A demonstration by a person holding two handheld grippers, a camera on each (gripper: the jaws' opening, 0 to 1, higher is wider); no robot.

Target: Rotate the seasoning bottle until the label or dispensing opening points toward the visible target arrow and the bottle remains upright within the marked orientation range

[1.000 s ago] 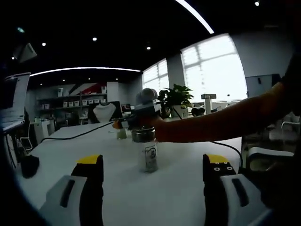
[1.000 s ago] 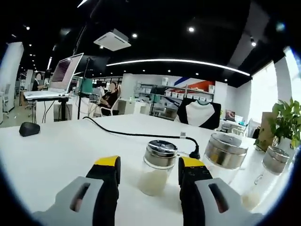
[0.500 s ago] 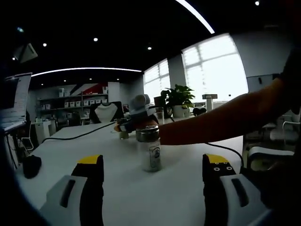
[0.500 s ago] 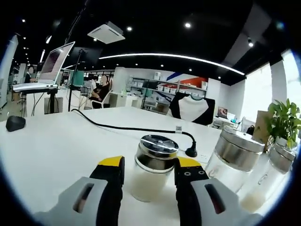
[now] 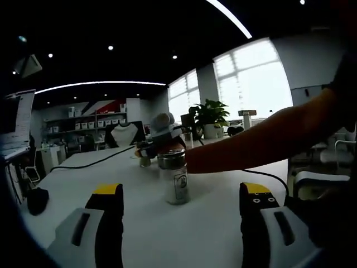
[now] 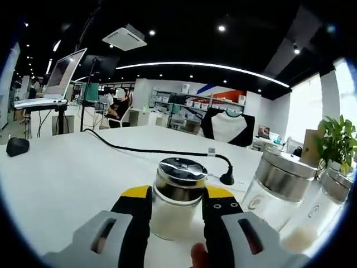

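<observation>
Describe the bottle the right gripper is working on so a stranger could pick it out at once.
On the white table, three steel-capped glass bottles stand in a row. The seasoning bottle is the leftmost in the right gripper view, between the yellow-tipped jaws of the right gripper, while the neighbour bottle and the far bottle stand free.

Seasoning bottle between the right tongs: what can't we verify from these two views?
- Target arrow and orientation marks: none can be made out on the white table in either view.
- Seasoning bottle label: faces away in the right gripper view; too small to read in the left gripper view.
- Contact: right tongs hide the bottle's sides.
- Left tongs: open, holding nothing.
</observation>
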